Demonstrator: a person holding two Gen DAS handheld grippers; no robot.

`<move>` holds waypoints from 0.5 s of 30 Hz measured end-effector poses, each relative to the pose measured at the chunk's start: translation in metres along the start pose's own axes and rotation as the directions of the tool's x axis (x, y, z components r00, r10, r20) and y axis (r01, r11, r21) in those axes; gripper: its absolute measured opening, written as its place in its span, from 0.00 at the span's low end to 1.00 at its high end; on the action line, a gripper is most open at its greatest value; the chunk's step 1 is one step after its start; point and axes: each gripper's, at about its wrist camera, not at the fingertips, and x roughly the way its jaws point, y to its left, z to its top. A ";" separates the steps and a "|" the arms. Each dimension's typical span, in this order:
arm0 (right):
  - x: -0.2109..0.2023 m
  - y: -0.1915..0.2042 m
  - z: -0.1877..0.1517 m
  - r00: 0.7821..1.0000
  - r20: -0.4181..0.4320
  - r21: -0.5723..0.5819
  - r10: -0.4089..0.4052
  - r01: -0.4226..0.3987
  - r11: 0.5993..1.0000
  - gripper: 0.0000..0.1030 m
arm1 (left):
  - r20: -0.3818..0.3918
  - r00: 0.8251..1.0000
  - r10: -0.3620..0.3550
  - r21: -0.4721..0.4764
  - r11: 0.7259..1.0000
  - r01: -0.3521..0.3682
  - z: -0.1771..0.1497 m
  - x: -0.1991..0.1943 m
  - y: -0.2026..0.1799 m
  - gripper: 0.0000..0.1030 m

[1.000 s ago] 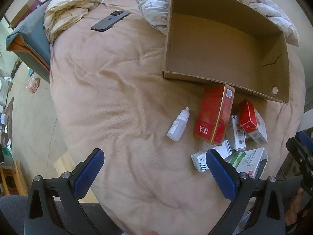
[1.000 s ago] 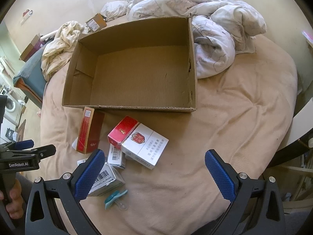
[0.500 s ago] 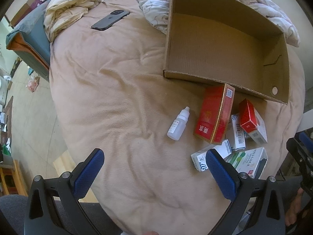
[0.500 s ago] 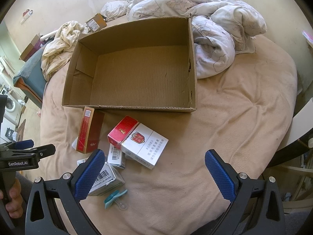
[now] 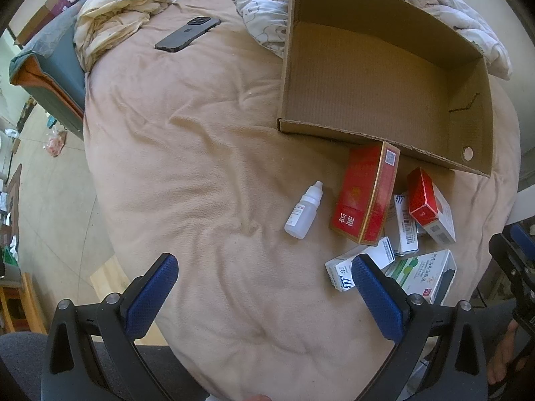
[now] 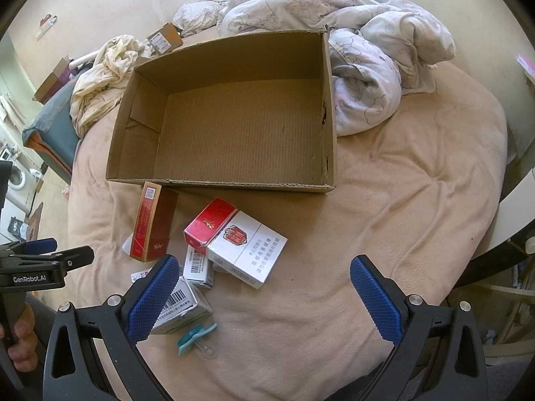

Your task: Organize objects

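An empty cardboard box lies open on the beige bed, also in the right wrist view. In front of it lie a tall red carton, a small red pack, a white dropper bottle, several white medicine boxes and a green-white box. The right wrist view shows the red carton, a white cigarette carton, a red pack and a teal clip. My left gripper and right gripper are open and empty above the near bed edge.
A dark phone lies on the bed at the far left. A crumpled cream cloth and a rumpled duvet lie behind the box. The bed drops off to the floor at the left.
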 end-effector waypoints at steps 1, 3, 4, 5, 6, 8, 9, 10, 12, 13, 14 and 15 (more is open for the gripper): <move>0.000 0.000 0.000 1.000 0.000 0.000 -0.001 0.001 1.000 1.00 | -0.001 1.000 0.000 0.001 1.000 0.000 0.000 0.000 -0.001 1.00; 0.000 0.000 0.000 1.000 0.000 0.000 -0.001 0.001 1.000 1.00 | -0.001 1.000 0.000 0.002 1.000 0.000 0.000 0.000 -0.001 1.00; 0.000 0.001 -0.001 1.000 0.001 0.000 -0.002 0.002 1.000 1.00 | -0.002 1.000 0.001 0.003 1.000 -0.001 0.000 0.001 -0.001 1.00; 0.000 0.000 -0.001 1.000 0.001 0.000 -0.001 0.001 1.000 1.00 | -0.002 1.000 0.001 0.003 1.000 -0.001 0.000 0.001 -0.001 1.00; 0.000 0.001 -0.001 1.000 0.001 0.001 -0.001 0.001 1.000 1.00 | -0.001 1.000 0.000 0.003 1.000 0.000 0.000 0.001 -0.001 1.00; 0.000 0.001 -0.001 1.000 0.002 0.002 -0.001 0.001 1.000 1.00 | 0.000 1.000 0.002 0.004 1.000 -0.002 0.000 0.001 -0.001 1.00; 0.000 0.001 0.000 1.000 0.002 0.002 0.000 0.000 1.000 1.00 | -0.003 1.000 0.006 0.005 1.000 -0.006 0.001 0.001 -0.001 1.00; -0.001 0.000 0.000 1.000 0.004 0.002 -0.001 0.001 1.000 1.00 | -0.008 1.000 0.002 0.006 1.000 -0.002 0.001 0.001 -0.001 1.00; -0.003 -0.001 0.001 1.000 0.008 0.002 0.000 -0.001 1.000 1.00 | -0.005 1.000 -0.013 -0.003 1.000 0.013 0.002 -0.003 0.003 1.00; -0.004 -0.001 0.001 1.000 0.011 0.003 0.001 -0.001 1.000 1.00 | -0.002 1.000 -0.006 -0.008 1.000 0.006 0.002 -0.005 0.006 1.00; -0.006 -0.002 0.002 1.000 0.015 0.011 0.004 -0.004 1.000 1.00 | -0.001 1.000 0.001 -0.010 1.000 -0.001 0.002 -0.006 0.008 1.00; -0.008 -0.004 0.002 1.000 0.019 0.020 0.007 -0.007 1.000 1.00 | -0.004 1.000 0.009 -0.011 1.000 -0.009 0.002 -0.006 0.011 1.00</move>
